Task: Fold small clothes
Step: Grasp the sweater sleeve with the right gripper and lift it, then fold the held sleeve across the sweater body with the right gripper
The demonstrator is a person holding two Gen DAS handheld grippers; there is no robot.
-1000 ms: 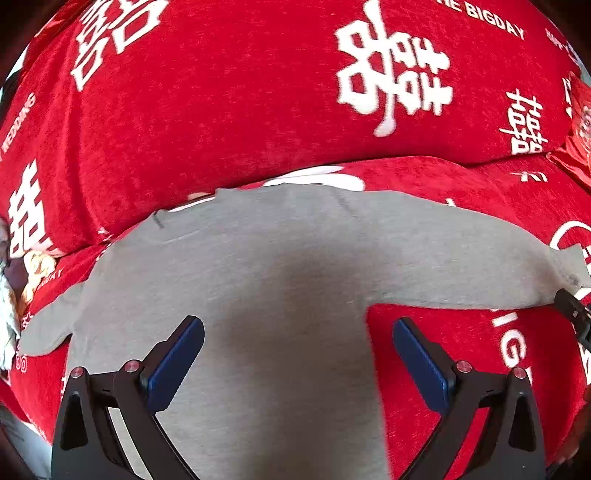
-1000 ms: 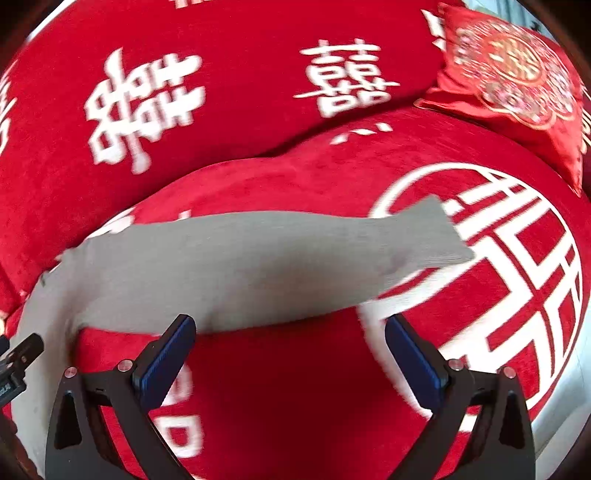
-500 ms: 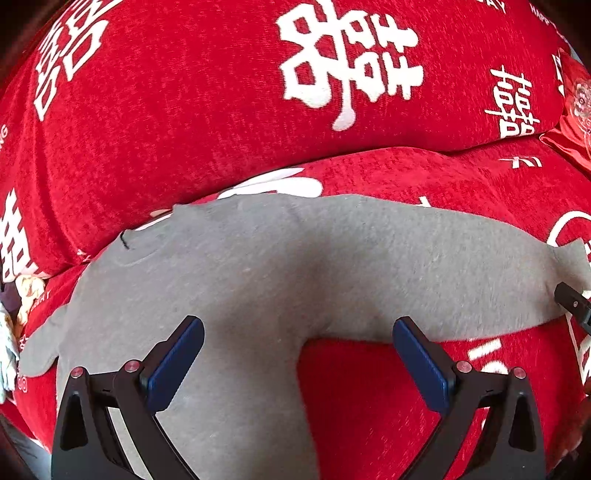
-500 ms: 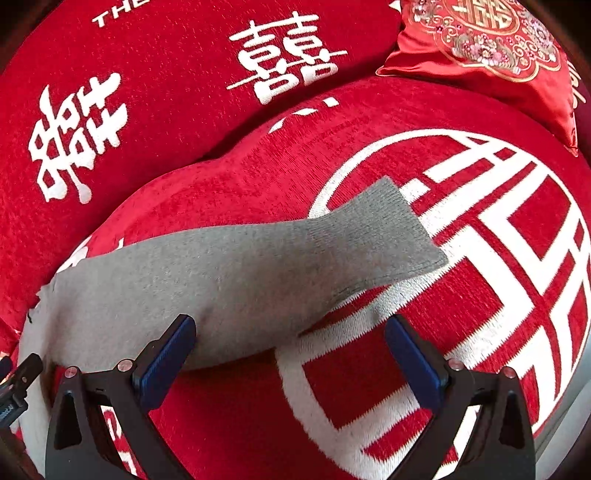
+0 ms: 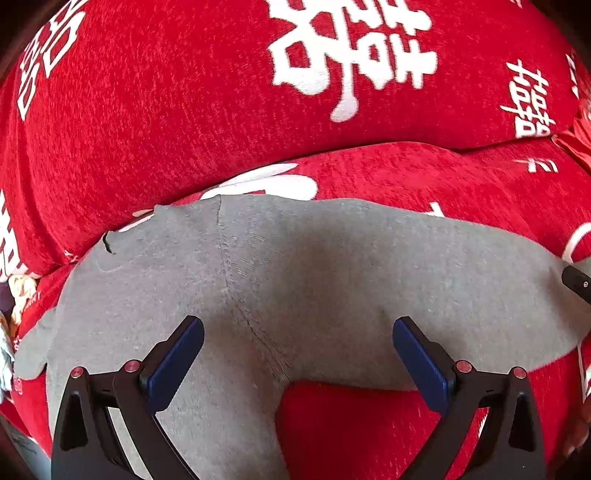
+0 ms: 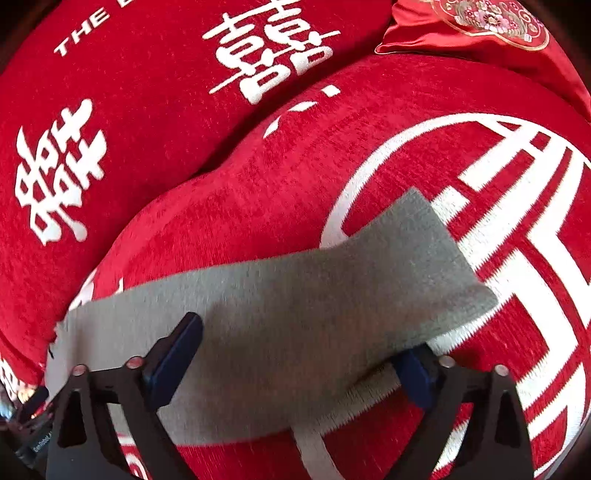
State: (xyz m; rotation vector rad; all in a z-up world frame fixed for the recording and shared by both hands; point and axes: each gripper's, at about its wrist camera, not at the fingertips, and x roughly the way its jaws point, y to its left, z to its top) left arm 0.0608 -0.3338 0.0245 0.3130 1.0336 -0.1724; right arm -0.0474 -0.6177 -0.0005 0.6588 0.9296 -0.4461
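Observation:
A small grey long-sleeved top point(image 5: 332, 280) lies flat on the red sofa seat point(image 5: 461, 177). My left gripper point(image 5: 297, 354) hovers open just above it, its blue pads either side of the underarm seam where sleeve meets body. In the right wrist view the top's sleeve point(image 6: 314, 306) stretches across the seat to its ribbed cuff point(image 6: 424, 251). My right gripper point(image 6: 295, 365) straddles the sleeve and its jaws are closing. One blue pad point(image 6: 177, 354) is over the cloth and the other pad point(image 6: 413, 376) is tucked under the sleeve's near edge. The pads are not pressing on it.
The sofa backrest point(image 5: 184, 110) with white characters rises right behind the top. An embroidered red cushion point(image 6: 480, 33) sits at the far right of the seat. A white circular pattern point(image 6: 517, 221) on the seat lies beyond the cuff. The right gripper's tip point(image 5: 576, 282) shows at the sleeve end.
Both grippers have moved right along the top and sunk closer to it. The left now straddles the underarm instead of the body. The right's jaws have narrowed around the sleeve.

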